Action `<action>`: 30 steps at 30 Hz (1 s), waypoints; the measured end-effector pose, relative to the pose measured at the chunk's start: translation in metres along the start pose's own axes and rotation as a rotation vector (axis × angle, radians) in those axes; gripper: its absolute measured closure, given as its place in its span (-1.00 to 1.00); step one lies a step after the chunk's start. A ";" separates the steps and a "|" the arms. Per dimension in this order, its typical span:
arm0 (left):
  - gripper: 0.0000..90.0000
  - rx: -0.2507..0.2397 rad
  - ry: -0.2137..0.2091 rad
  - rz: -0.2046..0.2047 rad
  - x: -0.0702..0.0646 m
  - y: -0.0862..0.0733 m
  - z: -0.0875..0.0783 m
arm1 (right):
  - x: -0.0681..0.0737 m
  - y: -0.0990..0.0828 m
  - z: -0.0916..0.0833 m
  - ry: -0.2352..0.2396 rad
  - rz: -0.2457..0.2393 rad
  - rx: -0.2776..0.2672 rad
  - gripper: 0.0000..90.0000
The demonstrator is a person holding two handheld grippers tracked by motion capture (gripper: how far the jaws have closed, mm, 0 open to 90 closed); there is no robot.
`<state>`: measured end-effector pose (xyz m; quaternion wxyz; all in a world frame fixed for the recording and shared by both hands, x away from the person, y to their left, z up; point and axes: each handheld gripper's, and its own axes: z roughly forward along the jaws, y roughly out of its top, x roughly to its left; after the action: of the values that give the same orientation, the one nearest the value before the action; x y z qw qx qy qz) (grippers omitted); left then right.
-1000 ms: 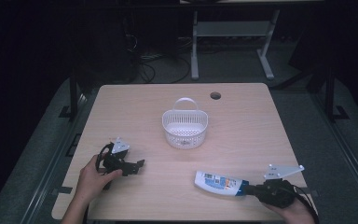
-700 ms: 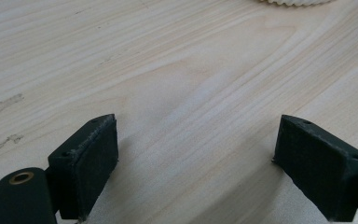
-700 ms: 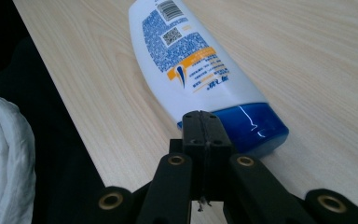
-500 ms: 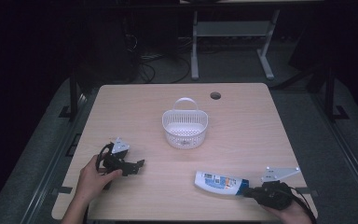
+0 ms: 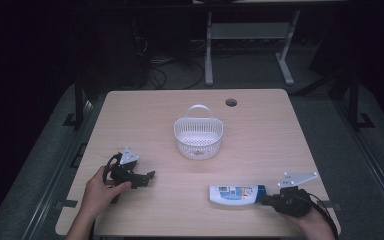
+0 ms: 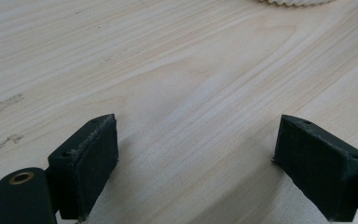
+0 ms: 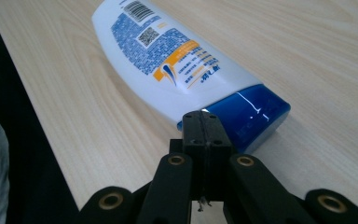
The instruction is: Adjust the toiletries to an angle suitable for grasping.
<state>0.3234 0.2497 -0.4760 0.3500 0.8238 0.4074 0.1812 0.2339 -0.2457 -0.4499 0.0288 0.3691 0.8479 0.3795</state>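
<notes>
Dark room, cables on the floor beyond; pale wood-grain tabletop (image 5: 260,135) with a round cable hole at its far edge. Centre: white slatted plastic basket (image 5: 198,138) with a loop handle, upright. Near right edge: white plastic shampoo bottle (image 5: 234,194) with a blue cap, lying on its side. Right gripper (image 7: 204,122): jaws pressed together, tips at the bottle's cap, nothing between them. Left gripper (image 6: 196,154): jaws wide apart over bare wood, well apart from the bottle.

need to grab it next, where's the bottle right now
In the high view the bottle lies flat near the table's front edge, right of centre, its blue cap just ahead of the shut right gripper.
</notes>
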 end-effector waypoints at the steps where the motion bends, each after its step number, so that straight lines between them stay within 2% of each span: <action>1: -0.71 0.000 0.000 0.000 0.000 0.000 0.000 | -0.002 0.001 0.001 -0.005 0.006 0.002 0.99; 30: -0.71 -0.001 0.000 -0.001 0.000 0.000 0.000 | -0.022 0.032 0.018 -0.040 -0.008 -0.001 1.00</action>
<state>0.3234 0.2496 -0.4761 0.3507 0.8233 0.4078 0.1813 0.2756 -0.2345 -0.4466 0.0474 0.3733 0.8483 0.3725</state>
